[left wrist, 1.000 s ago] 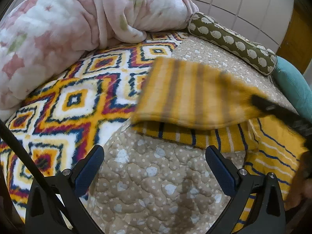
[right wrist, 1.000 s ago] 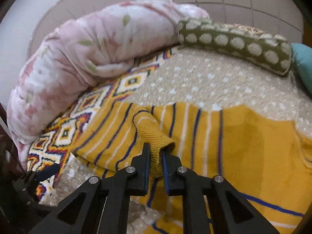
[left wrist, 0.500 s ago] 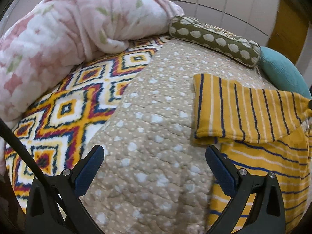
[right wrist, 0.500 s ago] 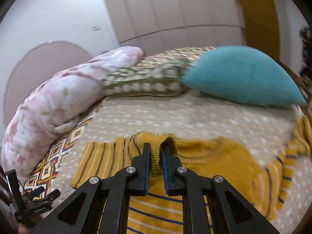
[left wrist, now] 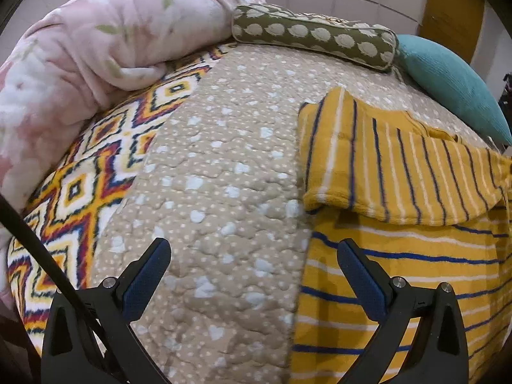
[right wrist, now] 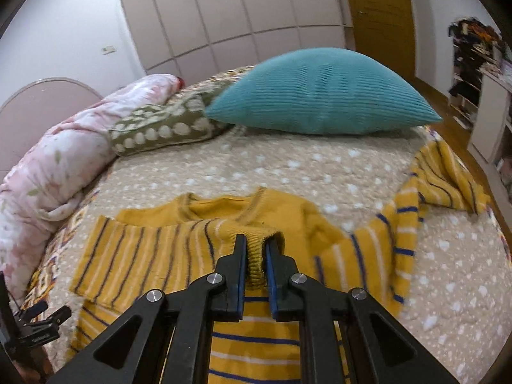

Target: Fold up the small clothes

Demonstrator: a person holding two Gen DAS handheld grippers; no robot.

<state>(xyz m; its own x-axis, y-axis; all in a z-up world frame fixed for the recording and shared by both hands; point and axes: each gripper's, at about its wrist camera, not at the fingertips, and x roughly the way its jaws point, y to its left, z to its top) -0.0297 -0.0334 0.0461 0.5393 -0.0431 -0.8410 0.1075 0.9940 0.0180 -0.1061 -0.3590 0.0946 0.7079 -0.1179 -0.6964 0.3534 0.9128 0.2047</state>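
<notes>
- A bed (right wrist: 288, 163) under a beige dotted quilt (left wrist: 224, 176) fills the room, with pale panelled wardrobes (right wrist: 224, 16) behind.
- A pink blanket (left wrist: 80, 64), teal cushion (right wrist: 320, 92) and olive bolster (left wrist: 313, 38) line its far edge.
- The yellow striped sweater (right wrist: 144, 256) lies on the quilt, one sleeve folded across.
- Right gripper (right wrist: 256, 256): fingers clenched on the sleeve's cuff.
- Left gripper (left wrist: 252, 265): fingers spread, empty.

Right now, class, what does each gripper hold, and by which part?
The right gripper holds the yellow striped sweater by its sleeve cuff. The left gripper is open and holds nothing.
</notes>
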